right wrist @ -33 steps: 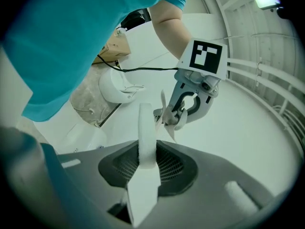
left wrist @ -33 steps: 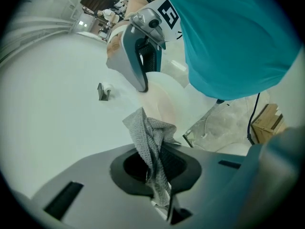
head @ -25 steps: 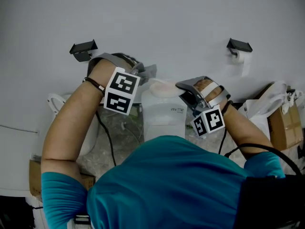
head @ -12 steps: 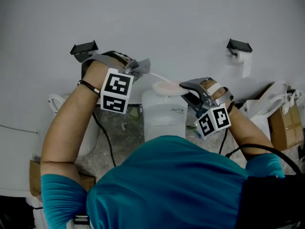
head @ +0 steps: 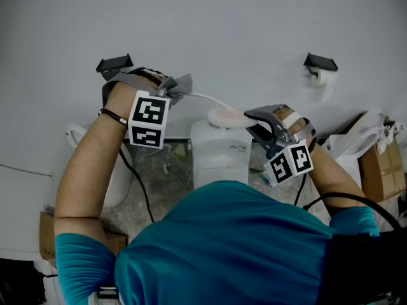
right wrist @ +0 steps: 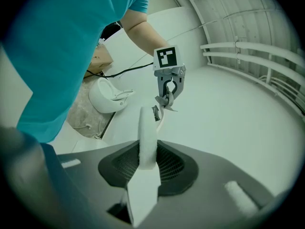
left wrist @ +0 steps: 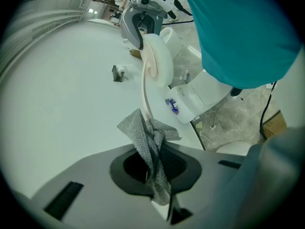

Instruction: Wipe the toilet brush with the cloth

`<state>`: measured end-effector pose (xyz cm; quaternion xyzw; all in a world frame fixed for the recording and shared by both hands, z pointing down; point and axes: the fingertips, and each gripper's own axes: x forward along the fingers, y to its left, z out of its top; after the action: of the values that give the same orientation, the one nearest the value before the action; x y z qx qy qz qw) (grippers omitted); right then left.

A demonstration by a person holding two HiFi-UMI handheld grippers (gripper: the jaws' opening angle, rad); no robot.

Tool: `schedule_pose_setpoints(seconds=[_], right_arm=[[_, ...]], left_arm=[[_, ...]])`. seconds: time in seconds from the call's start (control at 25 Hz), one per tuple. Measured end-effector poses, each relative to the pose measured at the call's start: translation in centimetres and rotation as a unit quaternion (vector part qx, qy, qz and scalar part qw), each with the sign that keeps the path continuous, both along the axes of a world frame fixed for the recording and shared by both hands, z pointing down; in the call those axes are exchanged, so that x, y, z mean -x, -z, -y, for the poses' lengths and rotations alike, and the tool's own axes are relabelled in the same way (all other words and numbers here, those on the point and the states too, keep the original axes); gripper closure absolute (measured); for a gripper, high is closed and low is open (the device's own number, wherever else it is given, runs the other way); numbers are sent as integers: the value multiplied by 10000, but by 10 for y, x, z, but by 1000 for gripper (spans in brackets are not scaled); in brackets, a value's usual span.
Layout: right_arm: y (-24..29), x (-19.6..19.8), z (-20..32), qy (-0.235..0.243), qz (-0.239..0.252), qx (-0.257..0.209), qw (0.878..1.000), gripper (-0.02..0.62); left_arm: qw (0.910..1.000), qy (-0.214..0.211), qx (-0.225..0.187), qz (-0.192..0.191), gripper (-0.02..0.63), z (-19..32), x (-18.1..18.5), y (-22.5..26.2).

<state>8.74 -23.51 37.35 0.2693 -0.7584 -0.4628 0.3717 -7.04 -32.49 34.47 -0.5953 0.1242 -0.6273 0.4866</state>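
The white toilet brush [head: 226,116] is held level above the tank. My right gripper [head: 257,121] is shut on its broad flat end [right wrist: 147,137]. Its thin curved handle [left wrist: 145,87] runs off to the left. A grey mesh cloth [head: 182,83] is bunched around the far part of that handle, and my left gripper [head: 172,89] is shut on it. In the left gripper view the cloth [left wrist: 150,144] hangs out between the jaws, with the brush's round disk [left wrist: 159,61] beyond it. The right gripper view shows the left gripper [right wrist: 167,92] at the handle's far end.
A white toilet tank [head: 219,154] stands below the brush against a plain white wall. A black bracket [head: 113,64] is fixed at the upper left, and a paper roll holder [head: 320,65] at the upper right. Bags and a carton [head: 372,145] crowd the right side. Cables trail over the speckled floor [head: 162,176].
My left gripper has slid left and slightly up along the handle with the cloth, baring more of the handle. The right gripper has shifted a little right and rolled, still holding the brush.
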Motion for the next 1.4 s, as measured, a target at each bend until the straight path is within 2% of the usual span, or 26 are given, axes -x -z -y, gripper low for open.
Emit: schedule_pose_setpoints(seconds=[0.68,0.88,0.92,1.0,1.08,1.12,1.2,1.28,1.32,1.4], right_arm=[[12,-1,-19,57,-87,-201,9997,500],[25,-4,-28,80,128,-210,9997,502],[28,-4,-28,70,221,-143,9996,502],[33,-5,-29,32,610,220,9979,502],[36,-6,-26,-19,1275,807,9885,502],[37,-5,-23,-33,1672,1128,9794,502],[36,-1,-17,-41,2446,1782,9531,502],[32,5,-14,0,2997,2360,9244,502],[30,9,-14,50,3180,2593,9119,503],[24,19,-15,190,3397,2975,8920,503]], left_arm=[[9975,702,-23,-89,571,12,73,0],[9948,1007,122,-35,571,15,107,-12],[9941,1061,171,-133,571,16,111,-14],[9906,1174,297,-637,571,16,113,-13],[9802,1273,432,-1456,571,11,105,-7],[9712,1298,518,-1928,571,8,98,-3],[9470,1238,742,-2868,571,-4,76,3],[9271,998,858,-3510,571,-18,48,12],[9231,821,829,-3664,571,-24,33,18],[9267,398,649,-3679,571,-36,5,29]])
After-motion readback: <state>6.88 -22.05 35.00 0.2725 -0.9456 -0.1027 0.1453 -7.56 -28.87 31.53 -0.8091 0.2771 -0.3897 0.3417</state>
